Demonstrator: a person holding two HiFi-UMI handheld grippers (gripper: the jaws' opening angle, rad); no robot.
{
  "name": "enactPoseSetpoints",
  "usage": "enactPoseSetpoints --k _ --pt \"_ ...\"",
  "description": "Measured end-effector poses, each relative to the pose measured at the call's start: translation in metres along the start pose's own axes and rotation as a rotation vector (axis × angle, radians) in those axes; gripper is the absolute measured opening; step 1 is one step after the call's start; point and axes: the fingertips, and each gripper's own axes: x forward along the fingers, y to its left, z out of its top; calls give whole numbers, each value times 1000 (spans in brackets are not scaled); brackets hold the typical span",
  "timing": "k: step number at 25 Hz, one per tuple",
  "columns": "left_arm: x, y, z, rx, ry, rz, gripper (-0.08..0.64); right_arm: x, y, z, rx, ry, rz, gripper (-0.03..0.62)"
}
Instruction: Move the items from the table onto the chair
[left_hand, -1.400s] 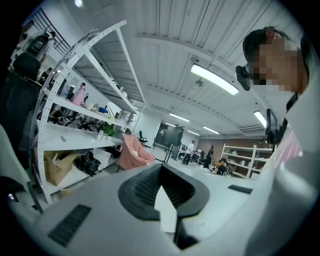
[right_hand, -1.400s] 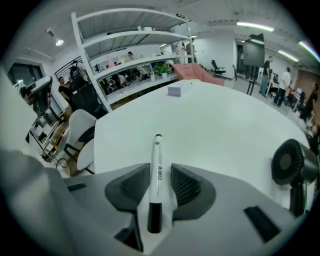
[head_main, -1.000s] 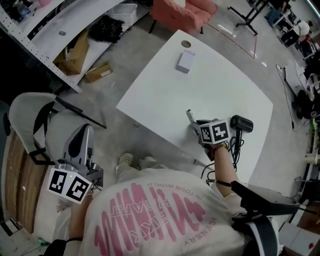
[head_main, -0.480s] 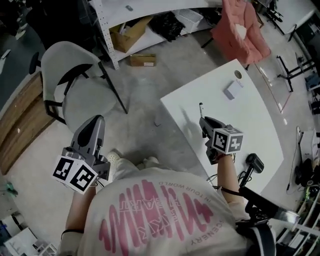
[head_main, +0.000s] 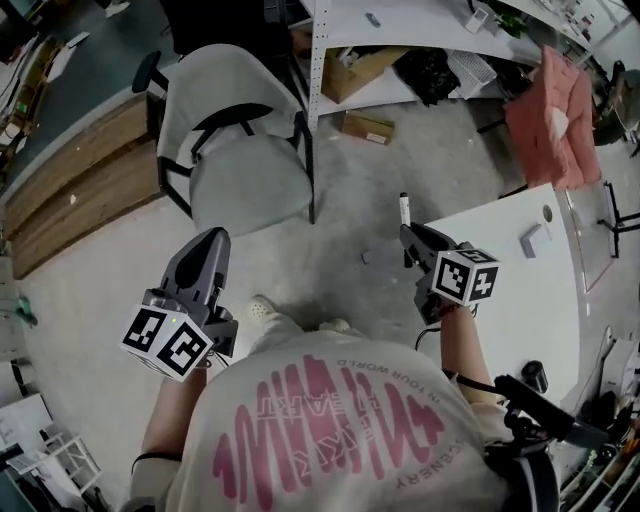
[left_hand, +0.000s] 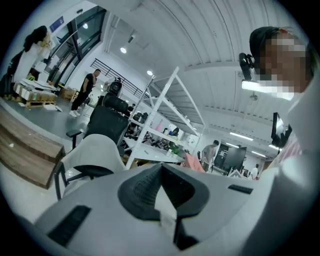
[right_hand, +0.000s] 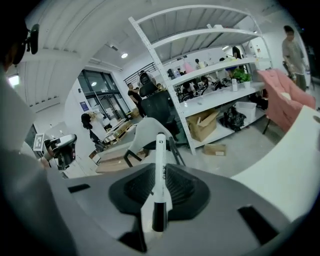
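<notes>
My right gripper (head_main: 408, 238) is shut on a white marker with a black cap (head_main: 404, 210), held over the floor just left of the white table (head_main: 520, 300). In the right gripper view the marker (right_hand: 160, 165) sticks up from between the jaws of the right gripper (right_hand: 159, 187), with the grey chair (right_hand: 147, 132) beyond it. The grey chair (head_main: 240, 150) stands ahead with a bare seat. My left gripper (head_main: 212, 245) hovers over the floor in front of it, jaws together with nothing in them (left_hand: 161, 167). A small grey box (head_main: 533, 240) and a black hair dryer (head_main: 533, 375) lie on the table.
A white shelf rack with cardboard boxes (head_main: 365, 70) stands behind the chair, and a flat box (head_main: 365, 128) lies on the floor. A pink armchair (head_main: 565, 100) is at the far right. A low wooden platform (head_main: 70, 190) runs along the left.
The view has swung from the table toward the chair. My right gripper has carried the marker off the table and leftward past its edge. My left gripper has moved nearer the chair.
</notes>
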Motion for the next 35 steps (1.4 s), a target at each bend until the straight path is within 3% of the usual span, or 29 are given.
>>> enactPoseSetpoints --k 3,8,15,20,25,30,35 --pt "-12 40 19 -16 -10 37 8 38 25 6 -4 36 14 75" --pt "-43 99 53 46 -36 90 8 107 69 18 17 52 49 75" --pt "-86 181 82 31 -91 188 8 192 138 33 1 77 111 75" --pt "-117 219 74 -48 -108 252 8 233 163 22 -3 173 109 75" --pt "-148 258 45 -184 -96 384 8 277 167 1 -10 306 96 76" --pt "-178 279 25 -241 -77 538 8 334 157 -28 63 428 93 75" --pt "-173 296 24 -286 -26 638 8 396 147 -32 35 526 76 75"
